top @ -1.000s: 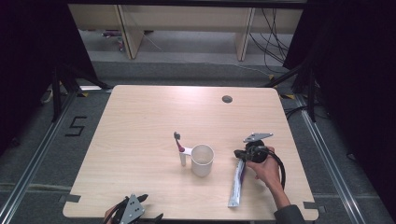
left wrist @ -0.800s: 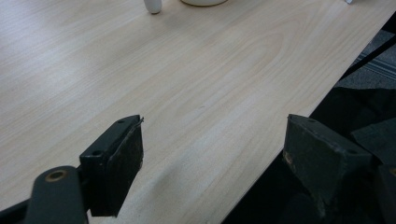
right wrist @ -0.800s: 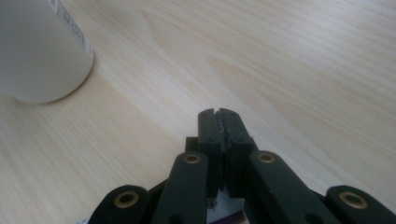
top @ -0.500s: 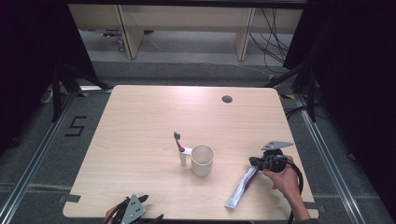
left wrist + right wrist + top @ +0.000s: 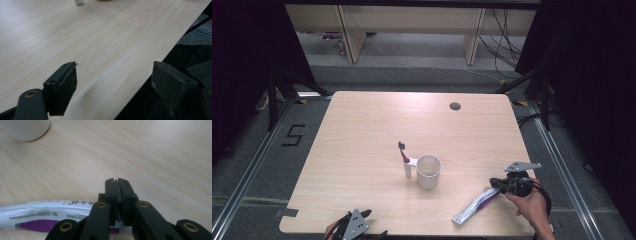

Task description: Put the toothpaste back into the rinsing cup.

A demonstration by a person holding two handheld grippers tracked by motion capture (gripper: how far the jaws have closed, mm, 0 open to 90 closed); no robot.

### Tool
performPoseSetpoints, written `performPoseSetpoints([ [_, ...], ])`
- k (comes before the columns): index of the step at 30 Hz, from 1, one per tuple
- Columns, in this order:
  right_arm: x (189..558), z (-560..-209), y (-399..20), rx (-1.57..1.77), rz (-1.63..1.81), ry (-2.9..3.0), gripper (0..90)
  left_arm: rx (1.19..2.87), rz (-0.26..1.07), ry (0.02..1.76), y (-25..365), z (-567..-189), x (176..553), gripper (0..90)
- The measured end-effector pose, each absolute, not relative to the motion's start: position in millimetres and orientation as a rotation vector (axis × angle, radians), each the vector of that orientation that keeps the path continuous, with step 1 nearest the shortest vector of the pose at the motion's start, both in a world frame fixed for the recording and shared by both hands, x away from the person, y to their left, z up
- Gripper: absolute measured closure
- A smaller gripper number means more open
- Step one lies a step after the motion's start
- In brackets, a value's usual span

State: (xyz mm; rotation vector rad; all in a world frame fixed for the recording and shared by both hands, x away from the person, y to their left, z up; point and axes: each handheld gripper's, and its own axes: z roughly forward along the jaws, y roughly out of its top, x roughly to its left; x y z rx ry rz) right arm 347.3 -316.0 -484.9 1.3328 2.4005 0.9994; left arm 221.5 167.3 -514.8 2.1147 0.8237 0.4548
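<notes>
Wood table (image 5: 362, 150): your right gripper (image 5: 117, 195) is pinching the toothpaste (image 5: 474, 207) end at 4 o'clock from the cup (image 5: 428, 171). Your left gripper (image 5: 112, 82) waits spread wide at the near edge.

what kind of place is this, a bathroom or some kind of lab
Most likely a lab or recording studio, not a bathroom: a bare wooden table stands between dark curtains, metal rails run along the floor beside a taped number 5, and loose cables trail behind.
</notes>
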Motion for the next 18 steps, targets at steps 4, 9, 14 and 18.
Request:
performPoseSetpoints([
  [4,337,-484,-323,1.298,1.016,2.406,85.6,2.124,0.458,0.822,167,-515,222,20.5],
  [9,325,-483,-324,1.31,1.058,2.392,82.2,2.123,0.452,0.824,167,-515,221,20.5],
  [14,321,-469,-325,1.171,1.058,2.473,60.4,2.127,0.454,0.823,167,-515,221,20.5],
  [18,317,-461,-315,0.987,1.028,2.584,46.1,2.126,0.457,0.819,167,-515,222,20.5],
])
